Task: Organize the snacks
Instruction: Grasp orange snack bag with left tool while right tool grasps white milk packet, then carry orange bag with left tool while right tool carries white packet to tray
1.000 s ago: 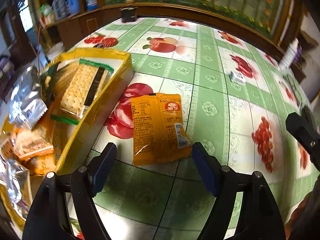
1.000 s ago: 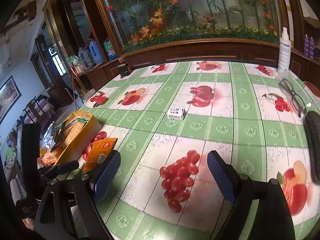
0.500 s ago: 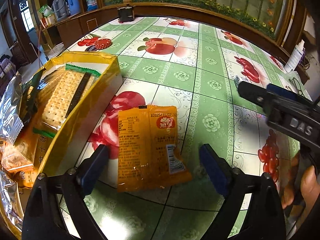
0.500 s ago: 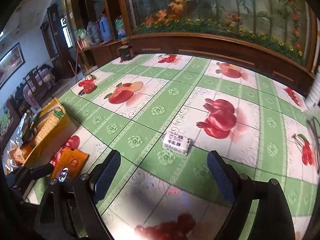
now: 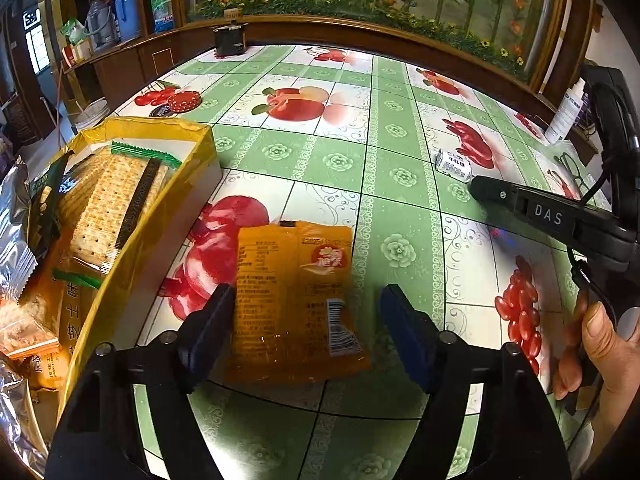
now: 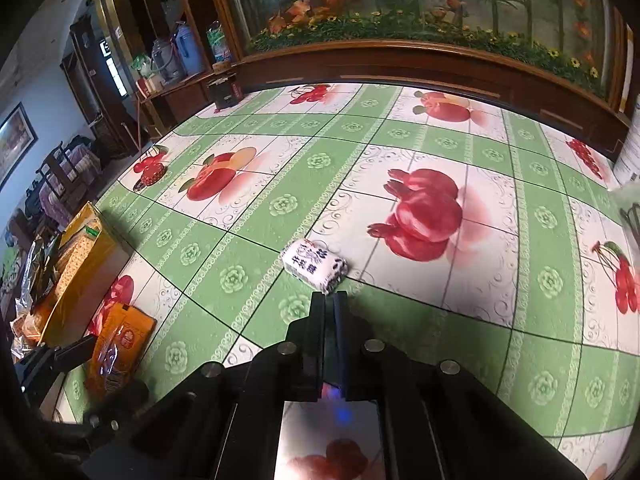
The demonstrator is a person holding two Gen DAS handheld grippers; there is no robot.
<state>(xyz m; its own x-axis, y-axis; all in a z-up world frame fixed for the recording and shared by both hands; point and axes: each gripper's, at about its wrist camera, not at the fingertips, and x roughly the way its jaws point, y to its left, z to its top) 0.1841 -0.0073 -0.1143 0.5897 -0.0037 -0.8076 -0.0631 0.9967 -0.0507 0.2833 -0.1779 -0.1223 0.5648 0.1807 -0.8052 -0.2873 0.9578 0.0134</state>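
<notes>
With the left gripper [image 5: 306,326] closing on the orange packet [image 5: 294,300] lying flat between its jaws, and the right gripper [image 6: 328,300] shut empty just short of the white candy [image 6: 314,265], both may be nudged away rather than gripped.

Both cameras look steeply down along their claws at the surface [image 5: 396,132]. The left view sits close over the orange packet [image 5: 294,300]; the right view, further right, also catches that packet [image 6: 120,344] and the yellow box [image 6: 76,264].
</notes>
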